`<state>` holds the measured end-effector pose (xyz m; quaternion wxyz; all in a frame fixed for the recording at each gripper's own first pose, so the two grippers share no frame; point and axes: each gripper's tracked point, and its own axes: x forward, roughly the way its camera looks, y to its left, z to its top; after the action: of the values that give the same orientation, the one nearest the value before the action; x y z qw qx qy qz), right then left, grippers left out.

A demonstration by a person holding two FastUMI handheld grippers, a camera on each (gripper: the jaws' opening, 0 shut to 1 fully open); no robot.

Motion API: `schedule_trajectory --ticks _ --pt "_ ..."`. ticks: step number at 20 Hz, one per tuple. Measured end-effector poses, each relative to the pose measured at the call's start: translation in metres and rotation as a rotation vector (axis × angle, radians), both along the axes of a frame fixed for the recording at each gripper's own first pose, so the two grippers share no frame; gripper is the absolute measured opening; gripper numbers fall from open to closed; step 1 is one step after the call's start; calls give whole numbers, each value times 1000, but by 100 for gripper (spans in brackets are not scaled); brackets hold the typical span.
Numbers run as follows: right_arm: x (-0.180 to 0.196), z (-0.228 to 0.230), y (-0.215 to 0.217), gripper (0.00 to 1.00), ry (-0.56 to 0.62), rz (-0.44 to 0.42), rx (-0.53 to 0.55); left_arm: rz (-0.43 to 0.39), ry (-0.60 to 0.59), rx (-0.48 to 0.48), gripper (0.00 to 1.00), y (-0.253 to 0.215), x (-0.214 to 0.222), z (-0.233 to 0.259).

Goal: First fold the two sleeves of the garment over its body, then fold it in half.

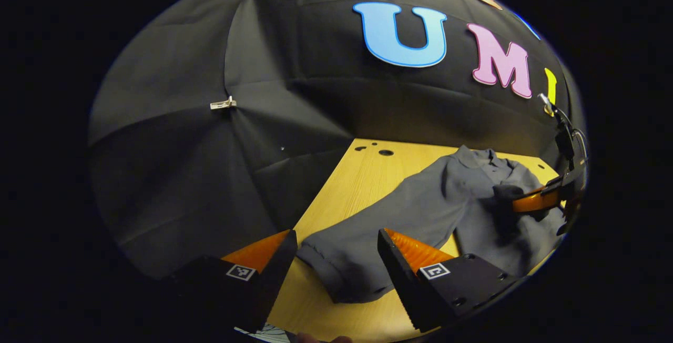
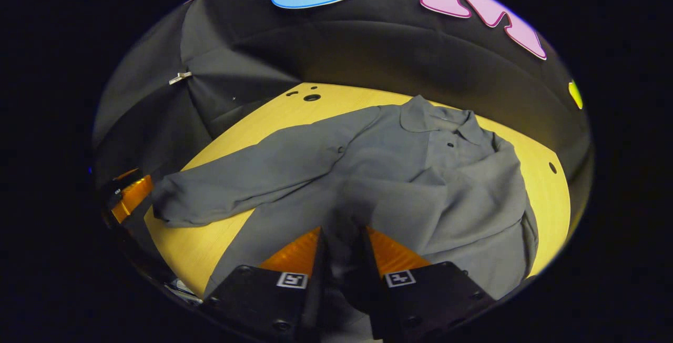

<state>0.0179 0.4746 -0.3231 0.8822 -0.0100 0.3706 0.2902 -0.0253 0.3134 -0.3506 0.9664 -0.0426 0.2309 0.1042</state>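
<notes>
A grey collared shirt point(image 2: 399, 174) lies spread on a pale wooden table point(image 2: 221, 248).

In the left gripper view, we see the left gripper point(image 1: 336, 259) released, its fingers wide apart on either side of the cuff of one long sleeve point(image 1: 368, 238) stretched flat across the wood grain. In the right gripper view, the right gripper point(image 2: 342, 259) is clenched on a pinch of the soft, matte cloth, with the other sleeve point(image 2: 505, 211) rumpled over the shirt's body.
</notes>
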Motion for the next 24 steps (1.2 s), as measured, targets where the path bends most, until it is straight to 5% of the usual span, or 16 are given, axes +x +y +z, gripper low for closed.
schedule_trajectory --ticks 2,3,4,5,6,10,19,22,24 --pt "-13 6 12 51 21 42 44 2 18 -2 97 0 -2 -10" --pt "-22 11 20 39 37 72 77 1 30 -1 97 -1 -2 -14" --pt "-29 15 29 57 46 104 106 0 46 3 97 -2 -2 -22" --pt "-36 18 31 58 45 129 118 1 60 6 97 -2 -2 -29" --pt "-39 20 30 81 38 146 116 4 72 8 97 -2 -1 -35" --pt "-46 28 10 83 9 146 96 34 122 -5 97 3 -1 -58" --pt "-21 64 -87 83 -87 -36 82 42 235 -77 93 -8 2 -92" --pt "-18 78 -120 83 -126 -73 76 -16 233 -65 80 -20 7 -90" --pt "-17 81 -144 83 -140 -107 74 -19 269 -33 34 -20 11 -87"
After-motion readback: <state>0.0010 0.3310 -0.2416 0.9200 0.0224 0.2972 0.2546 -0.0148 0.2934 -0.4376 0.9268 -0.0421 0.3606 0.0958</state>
